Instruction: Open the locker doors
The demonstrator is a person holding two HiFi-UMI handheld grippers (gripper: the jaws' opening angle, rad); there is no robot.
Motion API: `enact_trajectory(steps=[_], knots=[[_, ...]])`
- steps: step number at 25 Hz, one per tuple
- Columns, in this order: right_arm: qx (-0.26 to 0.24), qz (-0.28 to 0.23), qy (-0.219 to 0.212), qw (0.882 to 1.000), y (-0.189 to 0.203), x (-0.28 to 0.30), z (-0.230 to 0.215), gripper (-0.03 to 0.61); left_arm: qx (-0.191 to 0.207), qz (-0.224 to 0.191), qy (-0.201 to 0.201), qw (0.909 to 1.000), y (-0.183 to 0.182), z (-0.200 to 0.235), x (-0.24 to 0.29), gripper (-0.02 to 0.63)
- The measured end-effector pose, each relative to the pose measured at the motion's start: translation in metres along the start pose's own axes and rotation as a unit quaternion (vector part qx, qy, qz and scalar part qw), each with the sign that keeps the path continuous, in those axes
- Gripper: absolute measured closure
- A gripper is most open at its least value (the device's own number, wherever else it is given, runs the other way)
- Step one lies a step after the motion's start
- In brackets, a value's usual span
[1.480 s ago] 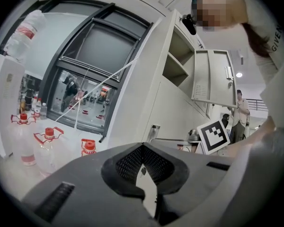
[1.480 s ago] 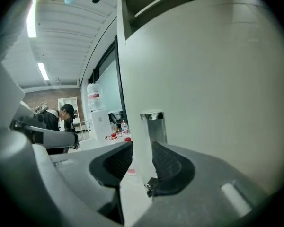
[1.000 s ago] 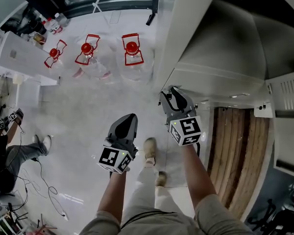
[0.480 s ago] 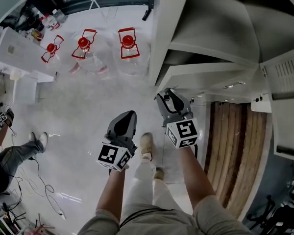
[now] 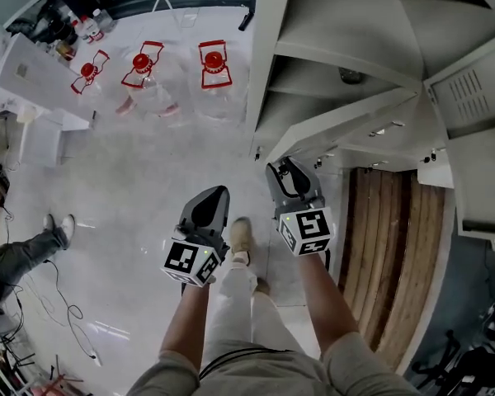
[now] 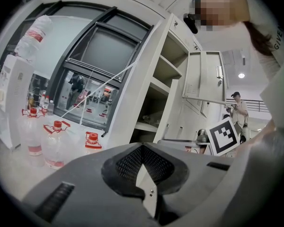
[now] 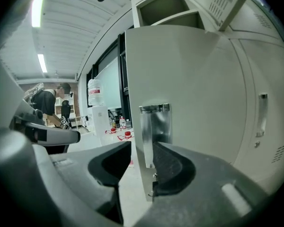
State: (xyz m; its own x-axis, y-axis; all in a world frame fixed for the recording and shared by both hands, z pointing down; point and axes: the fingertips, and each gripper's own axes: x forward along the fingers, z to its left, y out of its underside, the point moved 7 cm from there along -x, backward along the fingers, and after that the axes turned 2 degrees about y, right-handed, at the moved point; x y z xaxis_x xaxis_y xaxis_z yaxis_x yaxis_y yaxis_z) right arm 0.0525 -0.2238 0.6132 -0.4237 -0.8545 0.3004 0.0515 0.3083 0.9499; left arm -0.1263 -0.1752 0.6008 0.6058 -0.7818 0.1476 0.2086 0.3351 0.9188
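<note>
In the head view, our left tongs (image 5: 212,198) hang over the floor (image 5: 132,163), apart from the locker (image 5: 346,23) on the right. Our right tongs (image 5: 287,170) reach to the near edge of a lower door (image 5: 338,122), which stands swung out from the locker. Higher doors on the right also stand open. Far left on the floor are three bottles (image 5: 215,63) with red caps.

In the left gripper view, the left tongs (image 6: 142,148) are closed, their tips meeting, and they hold nothing. Beyond them the locker (image 6: 151,98) shows bare shelves, with an upper door (image 6: 203,77) swung wide to the right. The bottles (image 6: 54,143) stand to the left.

In the right gripper view, the right tongs (image 7: 142,150) are parted and straddle the free edge of the door (image 7: 194,79), one jaw on each side. A metal plate (image 7: 155,122) on that edge sits just above and between them. The right jaw lies close against the door face. The left jaw stands clear of the edge, with a gap showing, so the tongs are not clamped.
</note>
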Motion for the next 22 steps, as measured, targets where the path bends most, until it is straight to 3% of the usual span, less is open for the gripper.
enact_trajectory(steps=[22], knots=[[0.000,-0.003,0.014,1.000,0.033,-0.107,-0.023,0.467,0.011,0.002,0.015,0.9998,0.027,-0.068,-0.026,0.617]])
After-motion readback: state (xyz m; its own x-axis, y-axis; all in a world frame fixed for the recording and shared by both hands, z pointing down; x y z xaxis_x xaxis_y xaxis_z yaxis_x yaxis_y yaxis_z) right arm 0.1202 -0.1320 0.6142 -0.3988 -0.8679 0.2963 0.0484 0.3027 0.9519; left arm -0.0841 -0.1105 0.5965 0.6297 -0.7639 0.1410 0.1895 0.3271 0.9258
